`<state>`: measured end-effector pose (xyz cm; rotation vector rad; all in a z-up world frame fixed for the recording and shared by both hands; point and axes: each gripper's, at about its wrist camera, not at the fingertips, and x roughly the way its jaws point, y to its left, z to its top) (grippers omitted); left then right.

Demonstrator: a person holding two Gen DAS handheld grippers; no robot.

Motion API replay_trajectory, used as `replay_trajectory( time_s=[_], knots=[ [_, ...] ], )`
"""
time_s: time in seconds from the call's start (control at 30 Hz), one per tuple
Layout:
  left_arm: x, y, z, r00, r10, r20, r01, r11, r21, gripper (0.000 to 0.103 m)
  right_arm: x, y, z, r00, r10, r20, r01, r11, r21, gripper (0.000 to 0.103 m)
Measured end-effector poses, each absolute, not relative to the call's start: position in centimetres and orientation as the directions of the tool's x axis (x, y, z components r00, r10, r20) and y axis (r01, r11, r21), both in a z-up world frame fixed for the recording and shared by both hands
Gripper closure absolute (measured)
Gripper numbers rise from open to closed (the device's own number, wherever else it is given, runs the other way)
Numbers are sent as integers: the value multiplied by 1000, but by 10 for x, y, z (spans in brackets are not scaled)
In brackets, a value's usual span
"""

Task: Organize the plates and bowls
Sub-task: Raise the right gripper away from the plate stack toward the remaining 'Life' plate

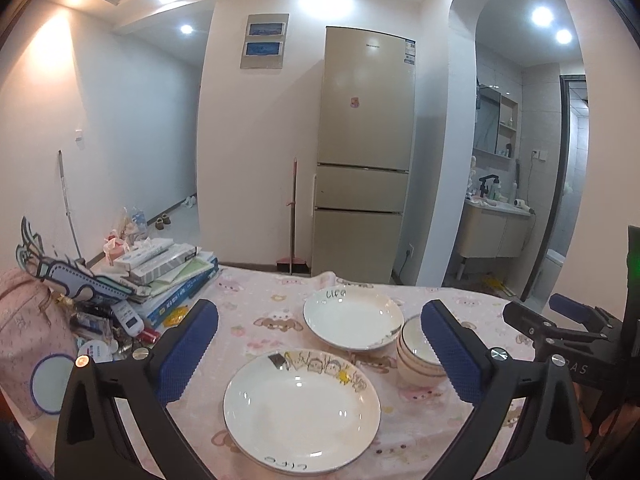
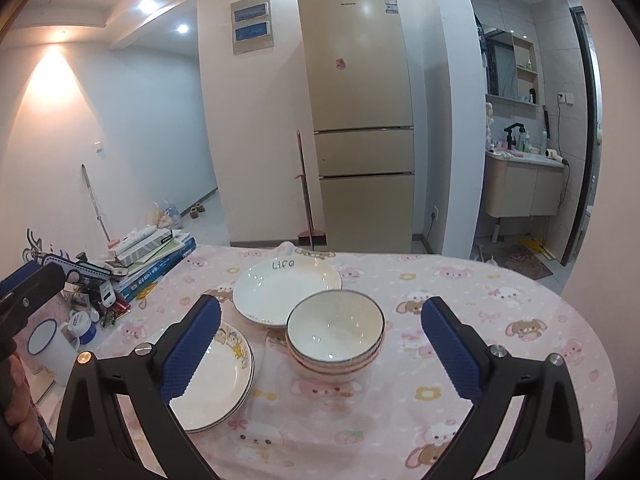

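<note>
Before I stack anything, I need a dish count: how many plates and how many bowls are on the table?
Plates: at least 3, a near stack of two and a far plate
Bowls: 3, nested in one stack
Total: at least 6

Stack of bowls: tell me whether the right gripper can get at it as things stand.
Probably yes. The right gripper is open, the stack of bowls sits straight ahead between its fingers, and nothing lies between them on the tablecloth.

I've got two white plates lying flat on the pink tablecloth: a near plate [image 1: 301, 412] with cartoon figures on its rim, and a far plate [image 1: 353, 317] with handwriting. Just right of them sits a stack of bowls [image 2: 336, 330], upright and nested, dark-rimmed.
</note>
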<state>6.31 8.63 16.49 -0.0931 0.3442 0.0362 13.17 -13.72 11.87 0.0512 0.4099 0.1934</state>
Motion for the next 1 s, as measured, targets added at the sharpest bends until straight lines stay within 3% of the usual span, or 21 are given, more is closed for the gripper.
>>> replay_trajectory(
  time_s=[0.57,0.8,1.0],
  knots=[
    [119,84,212,969,41,-242,-59,996,-67,0,189,-143,166,898,271,-347,-218,958,184,3],
    [152,90,231,973,41,-228,-64,993,-96,0,208,-148,198,921,276,-275,-229,955,190,3],
    [194,94,228,964,45,-261,-67,995,-74,0,248,-145,202,906,286,-311,-244,955,166,3]
  ],
)
